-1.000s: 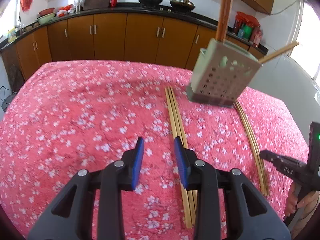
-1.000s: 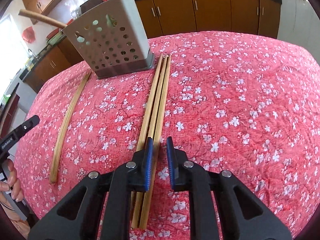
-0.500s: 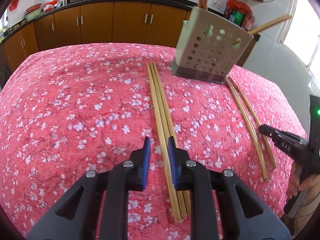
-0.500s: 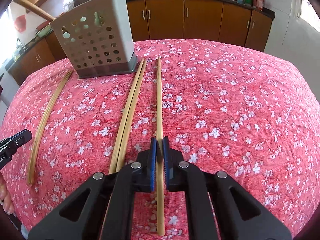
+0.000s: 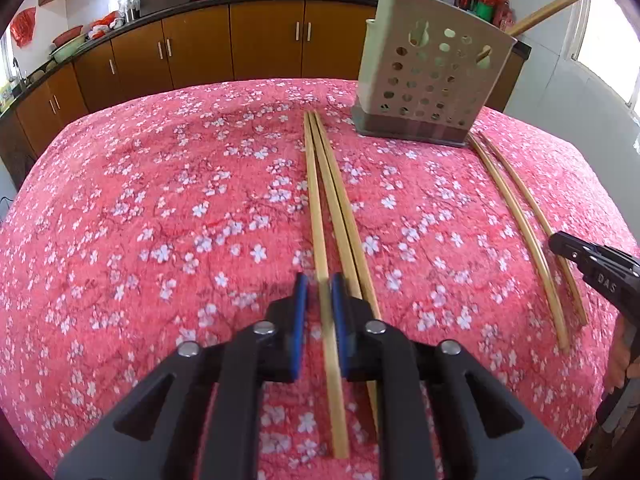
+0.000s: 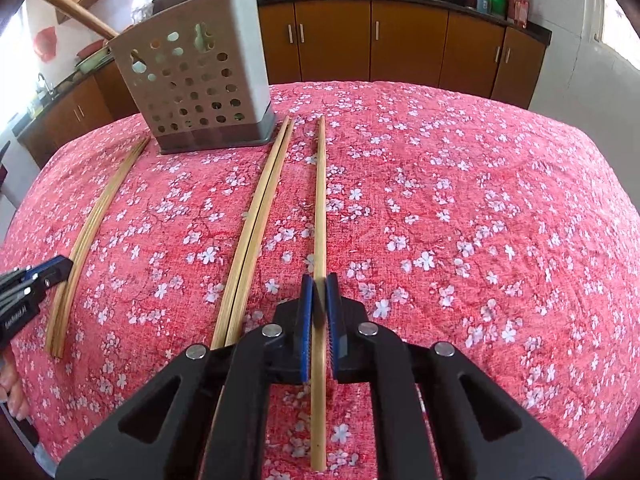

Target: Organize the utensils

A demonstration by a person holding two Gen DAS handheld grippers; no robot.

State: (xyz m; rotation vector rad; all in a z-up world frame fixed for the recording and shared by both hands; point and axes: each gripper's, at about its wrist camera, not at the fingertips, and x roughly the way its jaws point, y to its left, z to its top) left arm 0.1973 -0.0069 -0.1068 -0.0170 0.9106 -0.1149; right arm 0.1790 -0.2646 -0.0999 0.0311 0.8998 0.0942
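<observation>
Left gripper (image 5: 319, 292) is clamped on the leftmost chopstick (image 5: 316, 208) of a group of 3, its blue pads pressing both sides near the chopstick's near end. That stick lies flat on the red floral tablecloth (image 5: 160, 200) and runs away from the camera toward the utensil holder (image 5: 432, 80). The 2 neighbour chopsticks (image 5: 340, 208) lie just beside it on its right, touching each other, partly under the right finger. The holder is beige and perforated and stands upright at the far right of the table, with a wooden handle (image 5: 548, 12) sticking out of its top. 2 curved chopsticks (image 5: 516, 216) lie well right of the group, and a black gripper tip (image 5: 592, 268) shows at the frame's right edge just beside them; I cannot tell how its jaws stand. In the right wrist view the right gripper (image 6: 319, 292) is clenched on a lone chopstick (image 6: 320, 200) flat on the cloth, pads tight on both sides. A pair of chopsticks (image 6: 260, 216) lies near on its left, pointing at the holder's base. More thin chopsticks (image 6: 92, 232) lie far left, near another gripper tip (image 6: 36, 280). Brown cabinets (image 6: 400, 40) run behind the table.
</observation>
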